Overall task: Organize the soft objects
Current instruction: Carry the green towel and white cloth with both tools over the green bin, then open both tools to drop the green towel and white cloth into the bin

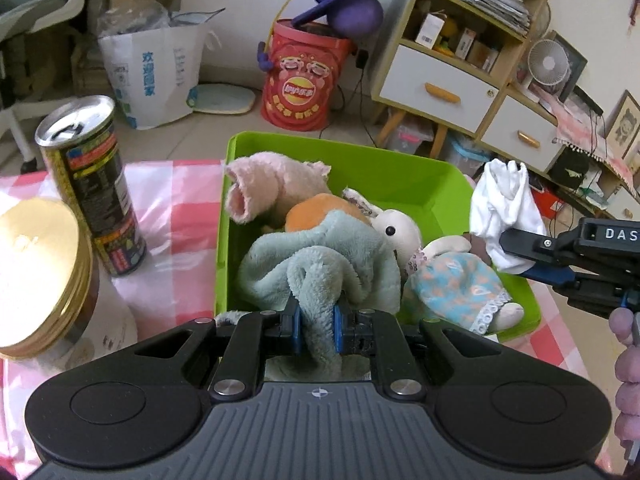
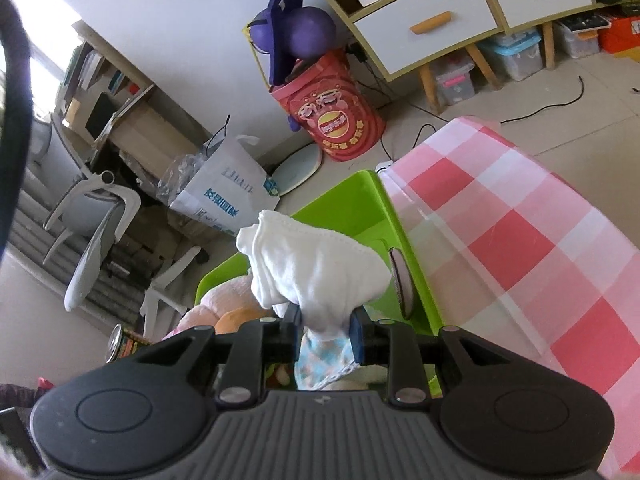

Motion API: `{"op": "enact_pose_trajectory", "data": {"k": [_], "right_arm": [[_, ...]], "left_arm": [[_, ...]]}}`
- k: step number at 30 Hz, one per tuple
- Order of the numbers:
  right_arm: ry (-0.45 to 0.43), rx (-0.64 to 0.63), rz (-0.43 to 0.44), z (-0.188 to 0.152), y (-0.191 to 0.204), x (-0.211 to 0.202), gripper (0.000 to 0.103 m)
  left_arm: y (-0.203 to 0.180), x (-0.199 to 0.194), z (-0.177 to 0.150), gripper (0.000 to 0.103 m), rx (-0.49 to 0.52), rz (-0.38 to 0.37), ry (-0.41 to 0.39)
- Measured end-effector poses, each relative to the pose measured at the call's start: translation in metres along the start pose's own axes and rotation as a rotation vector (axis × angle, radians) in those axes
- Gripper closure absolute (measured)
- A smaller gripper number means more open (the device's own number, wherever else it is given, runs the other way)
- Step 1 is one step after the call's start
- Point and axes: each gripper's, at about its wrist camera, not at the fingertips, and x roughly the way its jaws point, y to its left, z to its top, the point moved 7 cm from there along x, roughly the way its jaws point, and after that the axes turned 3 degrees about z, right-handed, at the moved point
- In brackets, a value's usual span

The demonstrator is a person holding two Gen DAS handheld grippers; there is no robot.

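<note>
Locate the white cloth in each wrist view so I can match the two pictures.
Left wrist view: the white cloth is at the right, pinched in the right tool, above the green bin's right rim.
Right wrist view: the white cloth sits centre frame, bunched between that tool's fingers, above the bin.
Shared landmark: the red snack bucket on the floor beyond.

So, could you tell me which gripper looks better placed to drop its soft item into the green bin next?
Probably the left gripper: it pinches the teal plush cloth, which already lies in the green bin. The right gripper holds the white cloth over the bin's far edge.
</note>
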Motion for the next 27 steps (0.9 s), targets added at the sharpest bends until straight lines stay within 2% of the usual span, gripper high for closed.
{"op": "enact_pose_trajectory", "data": {"k": [7,11,16,17,21,23,25,27], "right_arm": [[-0.025,0.008,0.032,0.001,-0.002,0.006,0.102],[-0.069,-0.002,0.048,0.006,-0.002,0.002,0.102],[-0.081,0.009,0.078,0.010,0.000,-0.001,0.102],[-0.079,0.009,0.080,0.010,0.000,-0.001,0.102],[-0.069,0.010,0.084,0.012,-0.001,-0.002,0.101],[-0.067,0.002,0.079,0.012,-0.001,-0.004,0.097],[-0.062,0.008,0.079,0.012,-0.001,-0.007,0.089],[-0.047,0.017,0.088,0.011,-0.001,-0.009,0.082]], "left_arm": [[-0.013,0.007,0.016,0.090,0.036,0.012,-0.025],[-0.028,0.014,0.025,0.090,0.076,-0.043,-0.034],[-0.049,0.026,0.029,0.089,0.124,-0.121,-0.007],[-0.052,0.028,0.028,0.084,0.133,-0.128,0.006],[-0.054,0.033,0.025,0.078,0.161,-0.110,0.047],[-0.054,0.028,0.025,0.061,0.174,-0.093,0.041],[-0.053,0.021,0.025,0.050,0.164,-0.070,0.025],[-0.049,0.010,0.028,0.044,0.154,-0.059,0.005]]}}
